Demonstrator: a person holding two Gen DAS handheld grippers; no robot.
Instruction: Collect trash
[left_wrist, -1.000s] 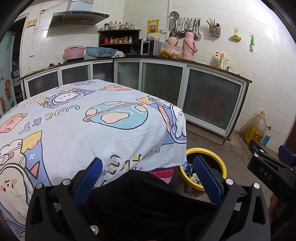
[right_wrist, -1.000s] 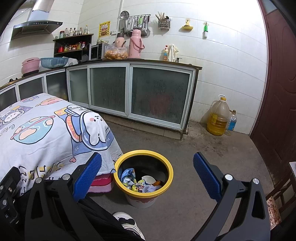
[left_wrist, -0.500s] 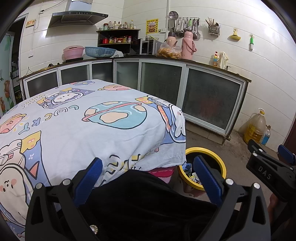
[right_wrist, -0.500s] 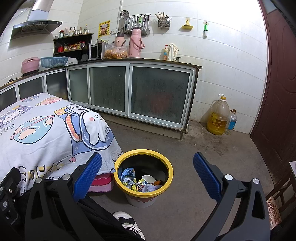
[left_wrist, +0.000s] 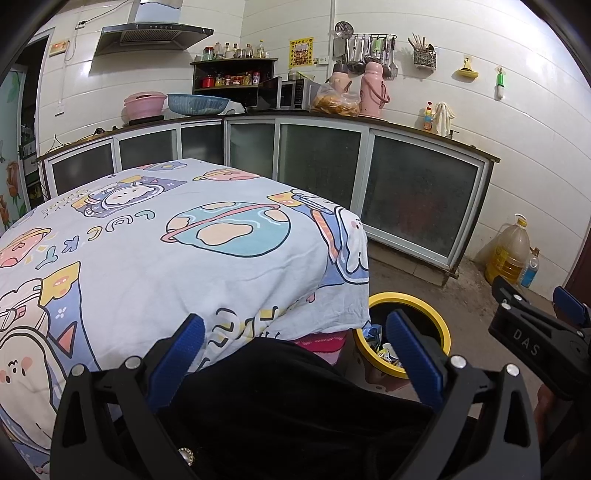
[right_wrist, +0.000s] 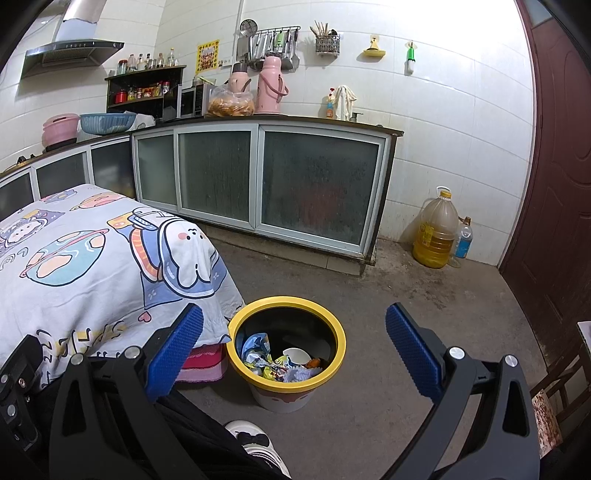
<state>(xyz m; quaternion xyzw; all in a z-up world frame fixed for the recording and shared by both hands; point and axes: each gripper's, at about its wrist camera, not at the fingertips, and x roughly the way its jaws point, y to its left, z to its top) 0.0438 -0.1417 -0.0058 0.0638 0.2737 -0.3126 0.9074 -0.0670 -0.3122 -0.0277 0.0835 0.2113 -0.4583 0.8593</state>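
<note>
A cartoon-print cloth (left_wrist: 177, 258) covers the worktop (right_wrist: 74, 266), its top bare. On the concrete floor (right_wrist: 424, 325) at the worktop's 3 o'clock corner stands a yellow-rimmed bin (right_wrist: 334, 330) holding wrappers (right_wrist: 269, 365); an oil jug (right_wrist: 436, 232) stands at 1 o'clock.

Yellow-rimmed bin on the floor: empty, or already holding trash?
Holding trash. The bin stands upright beside the table, with crumpled wrappers and a white bowl-like piece on its bottom, well below the rim.

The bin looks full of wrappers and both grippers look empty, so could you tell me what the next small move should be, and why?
Probably pause and scan for leftover trash. The left gripper and right gripper are both open and hold nothing, wrappers lie in the bin, and no loose trash shows on the tablecloth or floor.
</note>
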